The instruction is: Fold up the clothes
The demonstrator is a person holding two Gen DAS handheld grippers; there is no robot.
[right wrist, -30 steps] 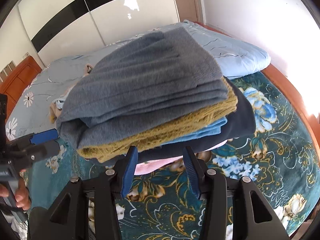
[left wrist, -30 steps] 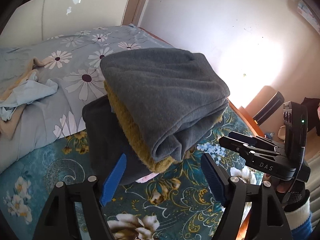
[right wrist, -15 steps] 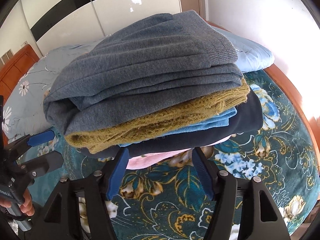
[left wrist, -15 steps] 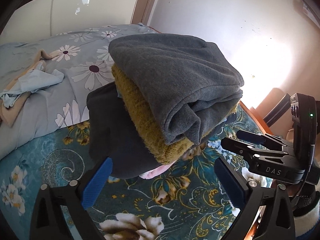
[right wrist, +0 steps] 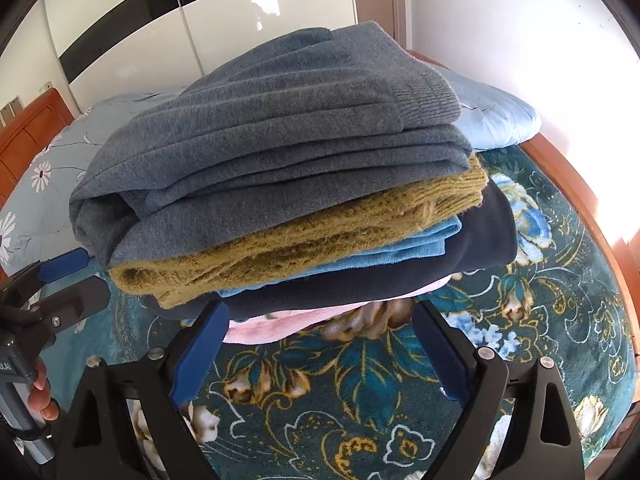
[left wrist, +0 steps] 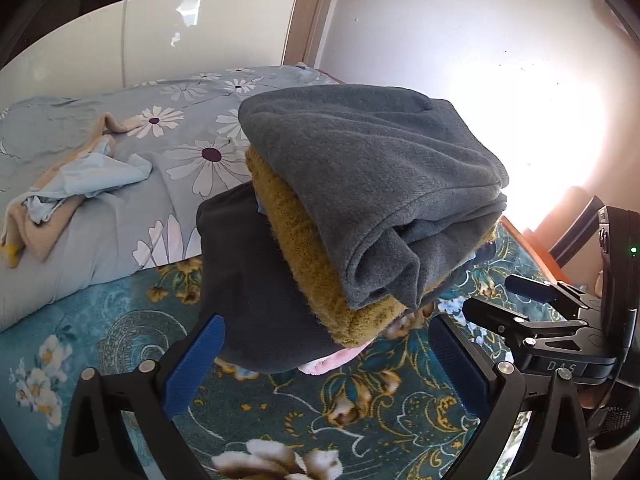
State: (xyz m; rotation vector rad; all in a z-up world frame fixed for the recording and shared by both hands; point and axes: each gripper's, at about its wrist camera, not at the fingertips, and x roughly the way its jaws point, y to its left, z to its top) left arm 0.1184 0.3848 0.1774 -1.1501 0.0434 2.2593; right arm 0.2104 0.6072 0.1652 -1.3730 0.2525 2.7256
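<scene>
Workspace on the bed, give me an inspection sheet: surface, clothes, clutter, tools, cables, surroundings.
Surface: teal floral blanket covering the bed.
Job's things: folded stack, top to bottom grey sweater, mustard knit, light blue garment, navy garment, pink garment.
Clutter: crumpled beige and light blue clothes on the daisy-print quilt.
Grippers: left tool open, nothing gripped; right tool jaws opening, nothing gripped.
Cables: nothing seen.
Surroundings: wardrobe, white wall, wooden bed frame.
</scene>
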